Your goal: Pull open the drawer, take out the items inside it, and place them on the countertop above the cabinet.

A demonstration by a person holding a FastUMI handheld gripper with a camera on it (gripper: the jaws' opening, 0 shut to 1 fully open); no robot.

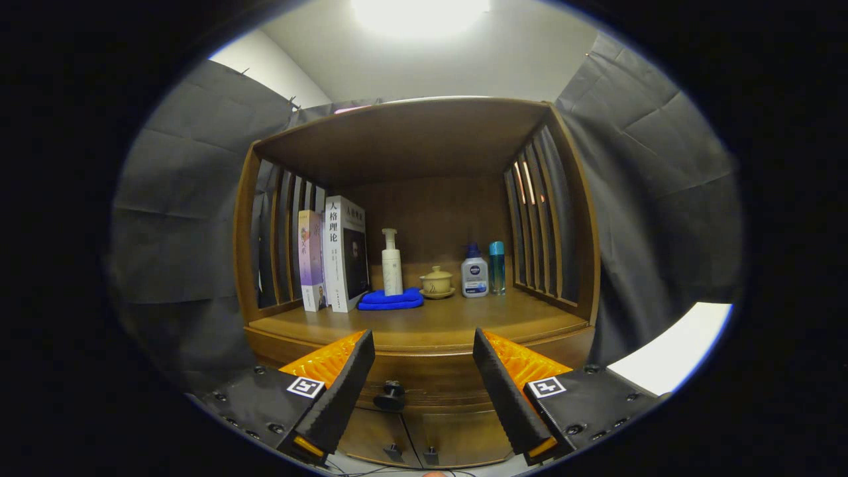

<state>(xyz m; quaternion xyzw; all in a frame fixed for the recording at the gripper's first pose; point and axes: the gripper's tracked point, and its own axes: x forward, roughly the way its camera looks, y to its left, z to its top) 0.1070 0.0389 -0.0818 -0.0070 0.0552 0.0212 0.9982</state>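
We are holding the gripper (pixel 423 344) with its fingers spread wide apart, gripping nothing, facing the closed drawer (pixel 424 377)

We are seeing the drawer's dark knob (pixel 391 396) sitting between the fingers, nearer the left one, with two cabinet doors (pixel 424 437) at 6 o'clock below it. At 12 o'clock beyond the fingertips the countertop (pixel 424 324) is lying bare at its front; farther back we are seeing two upright books (pixel 334 255) at 11 o'clock, a white pump bottle (pixel 391 262) standing on a folded blue cloth (pixel 391 299), a small lidded cup (pixel 436 281) on its saucer, then a white bottle (pixel 474 271) and a slim teal bottle (pixel 497 266) at 1 o'clock
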